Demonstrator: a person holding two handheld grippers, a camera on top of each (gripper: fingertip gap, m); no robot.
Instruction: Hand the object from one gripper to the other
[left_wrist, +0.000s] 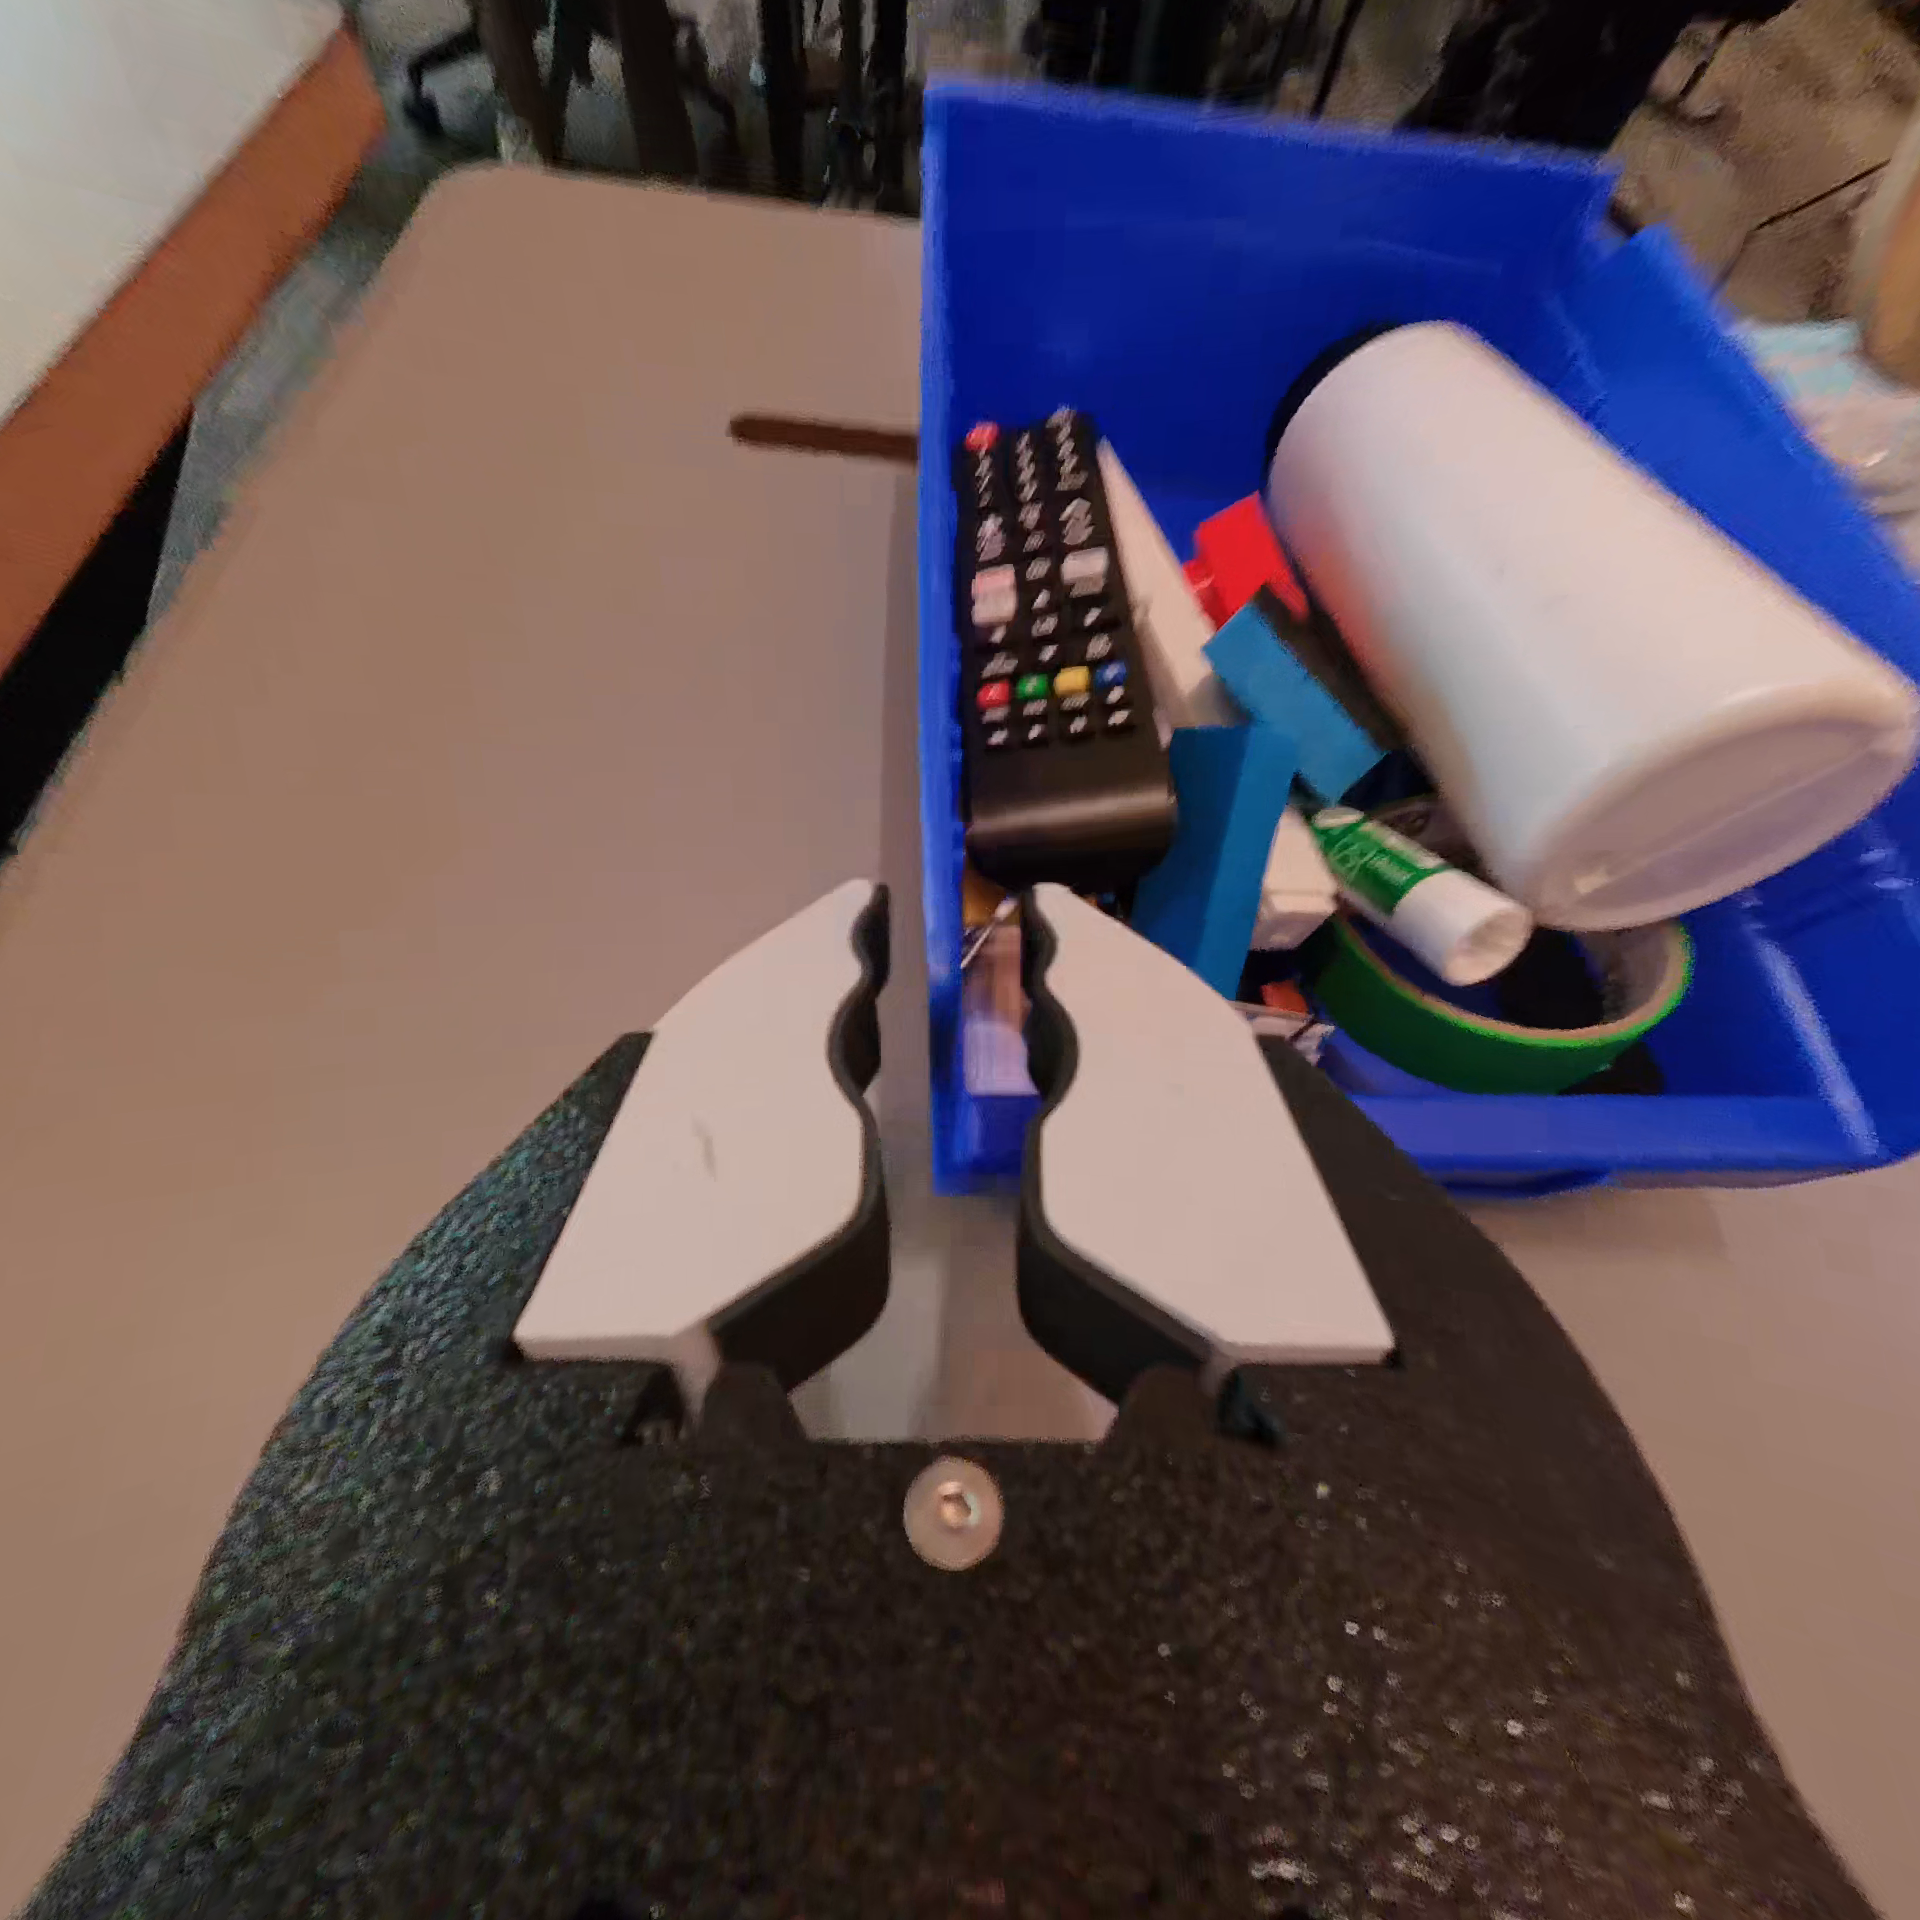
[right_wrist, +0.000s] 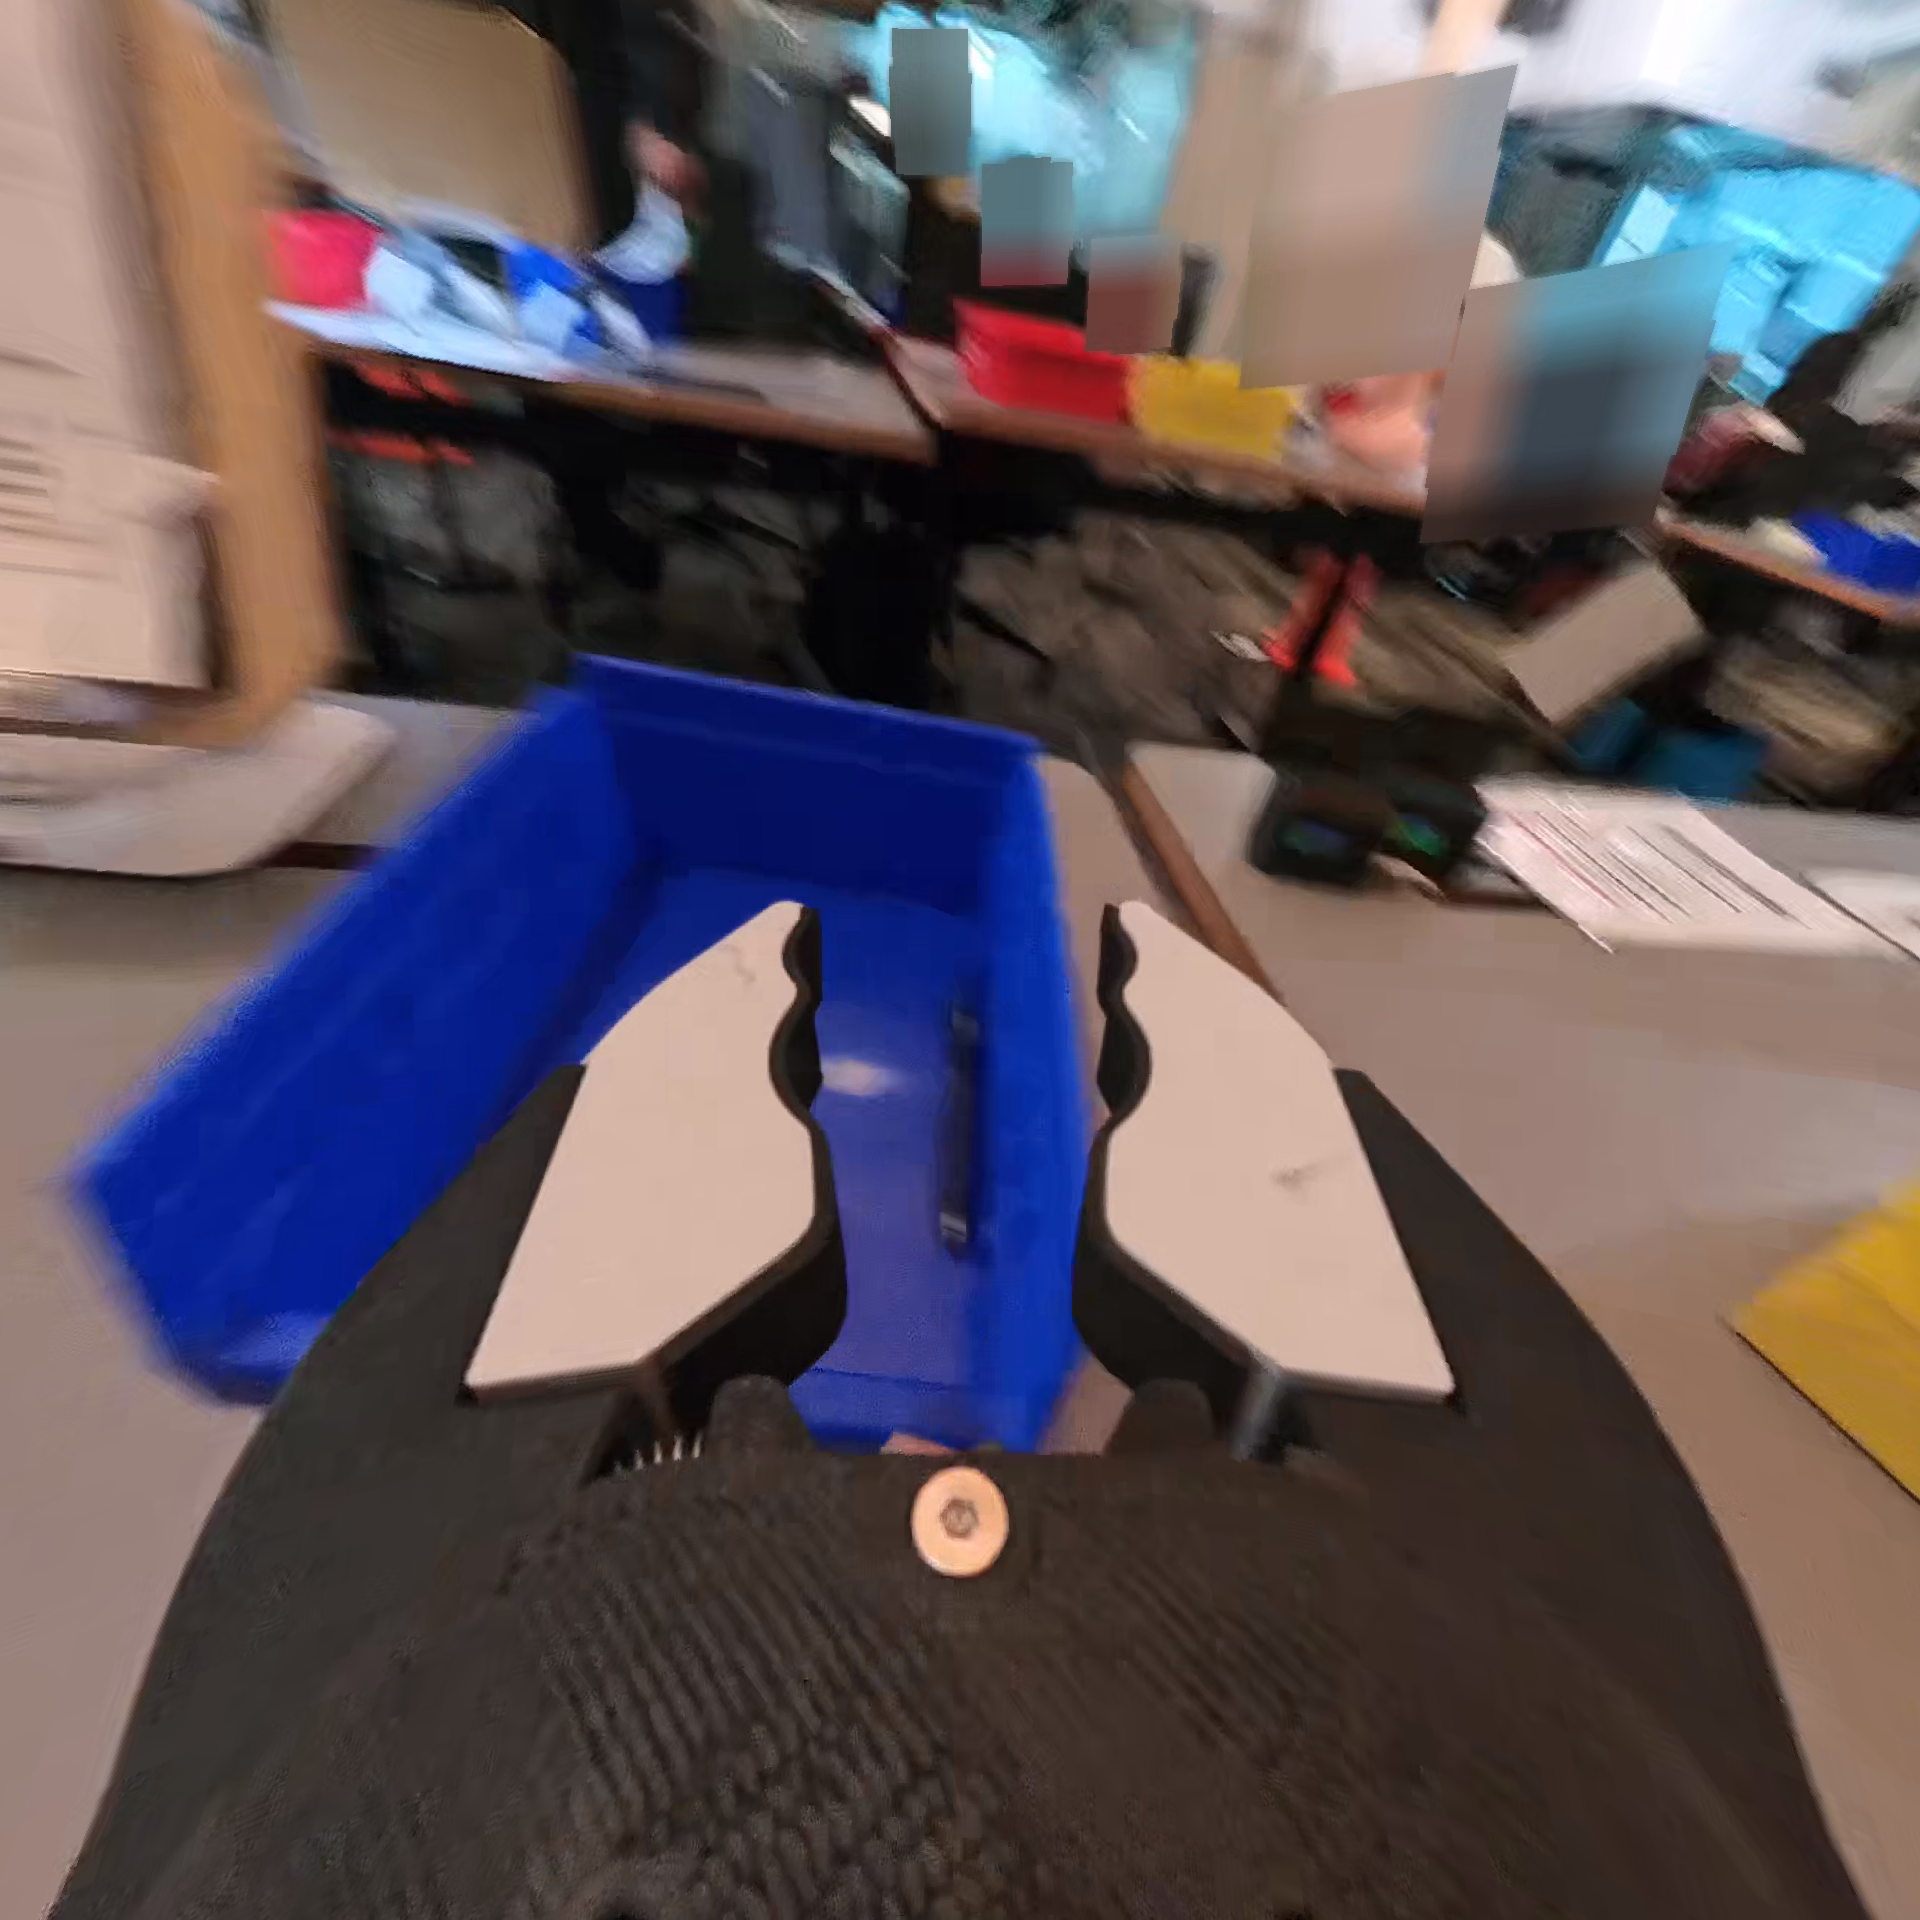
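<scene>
Both my grippers empty, two blue bins.

My left gripper (left_wrist: 956, 914) is narrowly parted at a full bin's (left_wrist: 1195, 260) edge; my right gripper (right_wrist: 961, 940), wide apart, hangs over a second bin (right_wrist: 499, 935) holding one thin dark pen-like object (right_wrist: 961, 1132).

From the left wrist view I see a pale grey table (left_wrist: 468, 727) with a dark slot (left_wrist: 821, 434) cut in near its far edge; past the far left corner stands another piece of furniture with a white top and an orange-brown side (left_wrist: 156, 260); beyond the far edge I make out only dark legs and clutter, too blurred to name. From the right wrist view I look across to a row of long tables (right_wrist: 727, 405) loaded with red (right_wrist: 1039, 358), yellow (right_wrist: 1205, 405) and blue containers; a brown cardboard box (right_wrist: 156, 364) rises at the left; bright blue-white light (right_wrist: 1766, 239) falls in at the upper right; printed sheets (right_wrist: 1662, 868) lie toward the right edge of the near surface.
</scene>
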